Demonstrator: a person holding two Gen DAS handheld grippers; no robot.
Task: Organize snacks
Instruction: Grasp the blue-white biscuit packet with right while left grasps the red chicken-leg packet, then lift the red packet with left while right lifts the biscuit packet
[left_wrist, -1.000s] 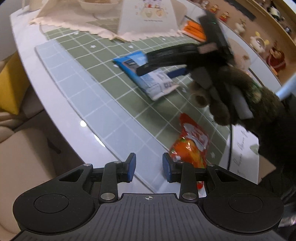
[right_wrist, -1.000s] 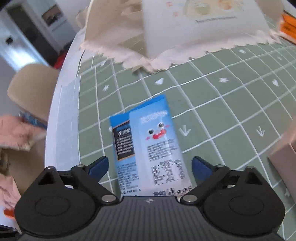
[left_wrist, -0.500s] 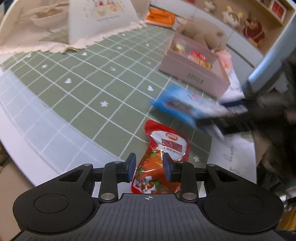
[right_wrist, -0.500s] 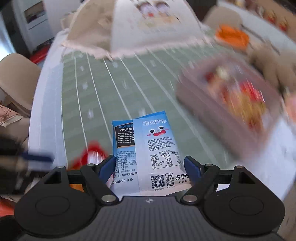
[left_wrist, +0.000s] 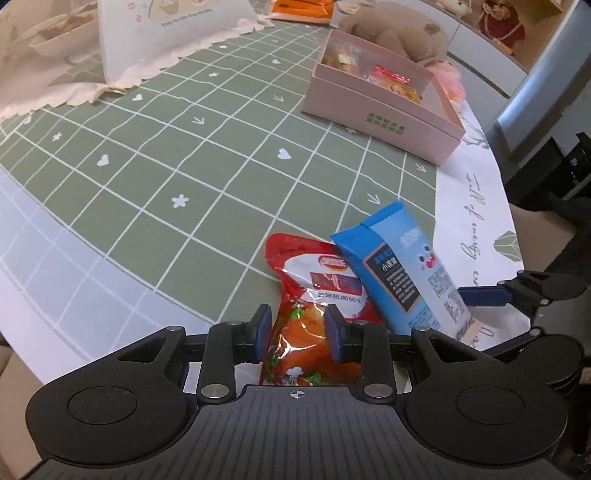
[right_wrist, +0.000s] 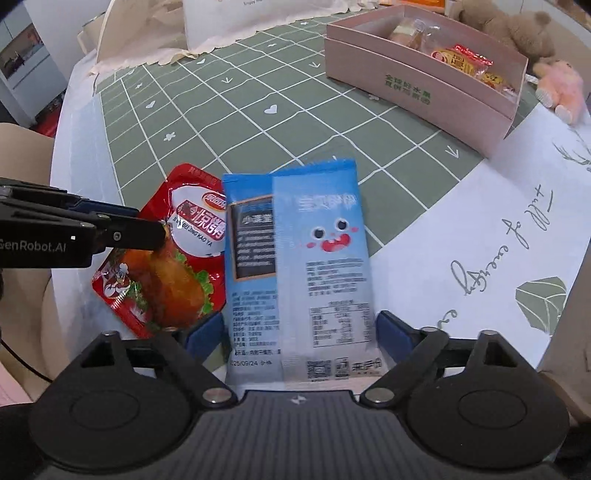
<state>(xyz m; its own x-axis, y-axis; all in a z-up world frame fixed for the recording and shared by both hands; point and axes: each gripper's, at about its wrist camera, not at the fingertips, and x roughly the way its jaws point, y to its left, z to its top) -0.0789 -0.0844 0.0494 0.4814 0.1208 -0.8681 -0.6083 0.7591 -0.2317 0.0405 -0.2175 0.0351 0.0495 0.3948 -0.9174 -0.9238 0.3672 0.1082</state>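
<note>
My left gripper (left_wrist: 297, 328) is shut on a red snack packet (left_wrist: 314, 295) at the table's near edge; its fingers (right_wrist: 122, 230) also show in the right wrist view on that packet (right_wrist: 177, 258). My right gripper (right_wrist: 301, 332) is shut on a blue snack packet (right_wrist: 299, 258), held beside the red one; it also shows in the left wrist view (left_wrist: 402, 269). A pink box (left_wrist: 384, 107) with several snacks in it stands farther back on the right, also seen from the right wrist (right_wrist: 424, 85).
A green checked mat (left_wrist: 184, 147) covers the table. A white mesh food cover (left_wrist: 166, 33) stands at the back left. Plush toys (left_wrist: 399, 29) and an orange packet (left_wrist: 303, 7) lie behind the box. A white cloth with script (right_wrist: 498, 240) lies at right.
My right gripper carried the blue packet from the far side of the mat to beside the red packet. My left gripper moved onto the red packet and shut on it.
</note>
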